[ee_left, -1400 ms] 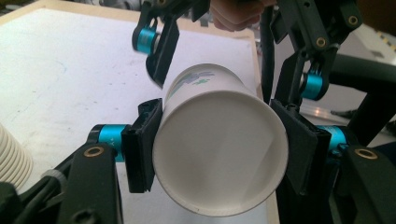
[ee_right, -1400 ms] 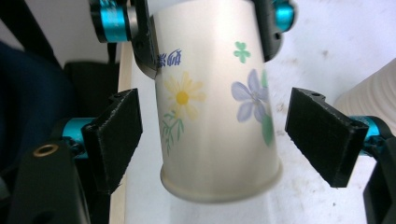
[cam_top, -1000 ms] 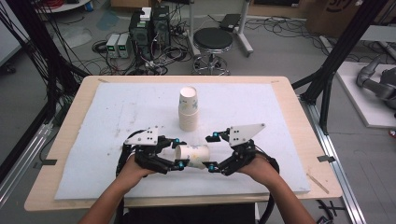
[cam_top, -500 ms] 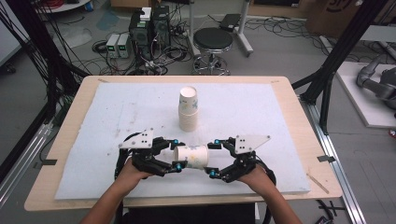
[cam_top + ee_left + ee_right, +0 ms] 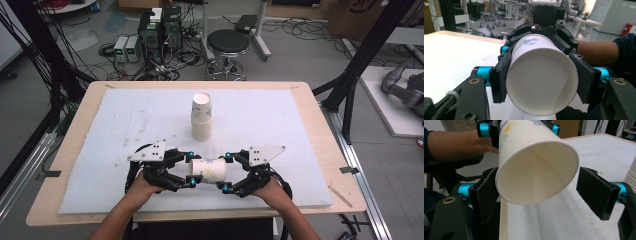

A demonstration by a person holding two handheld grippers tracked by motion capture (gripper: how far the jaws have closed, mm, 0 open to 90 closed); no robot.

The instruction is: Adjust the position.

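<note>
Lying sideways low in the middle of the high view, a paper cup [image 5: 207, 170] spans between the left gripper [image 5: 189, 170] and the right gripper [image 5: 224, 172] above the white surface [image 5: 100, 135]; a stack of cups [image 5: 201, 116] stands upright above it. In the left gripper view, the fingers [image 5: 500, 77] clench one cup end [image 5: 541, 80]. In the right gripper view, the fingers [image 5: 596, 192] are released, spread around the cup mouth [image 5: 536, 170].
</note>
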